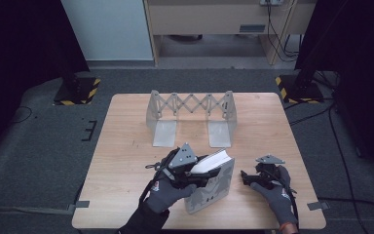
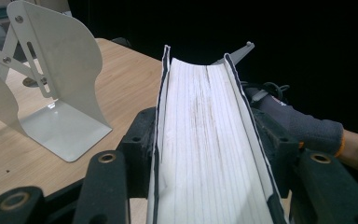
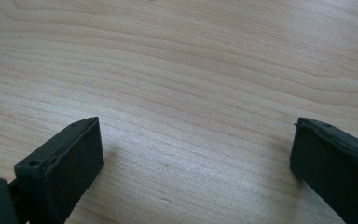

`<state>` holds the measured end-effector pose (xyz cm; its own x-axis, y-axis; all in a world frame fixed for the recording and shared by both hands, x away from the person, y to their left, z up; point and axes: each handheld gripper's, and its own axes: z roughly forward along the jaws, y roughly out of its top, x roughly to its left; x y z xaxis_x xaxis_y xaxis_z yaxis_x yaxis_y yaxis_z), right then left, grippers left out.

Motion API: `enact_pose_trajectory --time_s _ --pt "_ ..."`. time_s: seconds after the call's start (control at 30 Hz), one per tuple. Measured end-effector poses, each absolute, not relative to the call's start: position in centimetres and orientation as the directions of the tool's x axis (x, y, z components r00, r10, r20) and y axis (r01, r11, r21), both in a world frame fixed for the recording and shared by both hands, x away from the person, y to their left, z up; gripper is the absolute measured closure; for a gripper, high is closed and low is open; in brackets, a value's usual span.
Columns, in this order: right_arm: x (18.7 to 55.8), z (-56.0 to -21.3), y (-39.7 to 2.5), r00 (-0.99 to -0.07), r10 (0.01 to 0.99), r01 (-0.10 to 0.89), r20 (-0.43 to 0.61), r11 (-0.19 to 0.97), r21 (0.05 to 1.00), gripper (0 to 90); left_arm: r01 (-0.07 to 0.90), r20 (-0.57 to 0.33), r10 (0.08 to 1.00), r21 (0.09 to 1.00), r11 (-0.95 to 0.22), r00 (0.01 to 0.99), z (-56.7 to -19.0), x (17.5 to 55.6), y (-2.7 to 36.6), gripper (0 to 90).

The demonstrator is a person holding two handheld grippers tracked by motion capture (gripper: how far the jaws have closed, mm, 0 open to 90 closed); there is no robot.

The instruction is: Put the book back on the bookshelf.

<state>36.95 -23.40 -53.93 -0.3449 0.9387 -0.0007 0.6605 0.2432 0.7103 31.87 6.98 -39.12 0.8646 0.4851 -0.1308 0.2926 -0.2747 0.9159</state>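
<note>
- The left gripper (image 1: 202, 171) is clamped on a thick book (image 1: 213, 181), one jaw on each cover, with the white page block (image 2: 205, 154) facing up between them in the left gripper view.
- From the high view, the book stands on its edge on the near part of the wooden surface (image 1: 126, 146), tilted a little and in front of the expandable metal bookend rack (image 1: 191, 117), well apart from it.
- The right gripper (image 1: 249, 178) rests low over the surface just to the right of the book, jaws wide apart and holding nothing (its own view looks down on bare wood grain (image 3: 182, 70) between the two black pads).
- My reading of the step: the book is on its way to the rack, to be stood between the two end plates.
- To do that well, I would keep the squeeze square on both covers so the pages do not fan or slide, lift the book clear of the surface before moving forward, and bring it down upright onto a base plate (image 2: 63, 133) rather than onto its raised edge.
- The free gripper could steady the rack, which looks light enough to skid.
- The book's cover bears a grey pattern, but I can read no title, brand or label on it, nor on the rack.
</note>
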Motion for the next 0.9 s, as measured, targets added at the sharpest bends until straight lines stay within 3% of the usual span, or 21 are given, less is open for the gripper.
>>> enact_pose_trajectory --time_s 0.67,0.9 --pt "36.96 -53.92 -23.40 -0.345 0.938 0.661 0.000 0.243 0.710 3.0 0.307 -0.137 0.517 0.916 -0.258 0.845 -39.09 31.78 6.91 51.1" --pt "36.94 -53.91 -23.38 -0.343 0.939 0.662 0.002 0.241 0.710 3.0 0.298 -0.133 0.486 0.913 -0.280 0.864 -39.03 32.00 6.93 48.8"
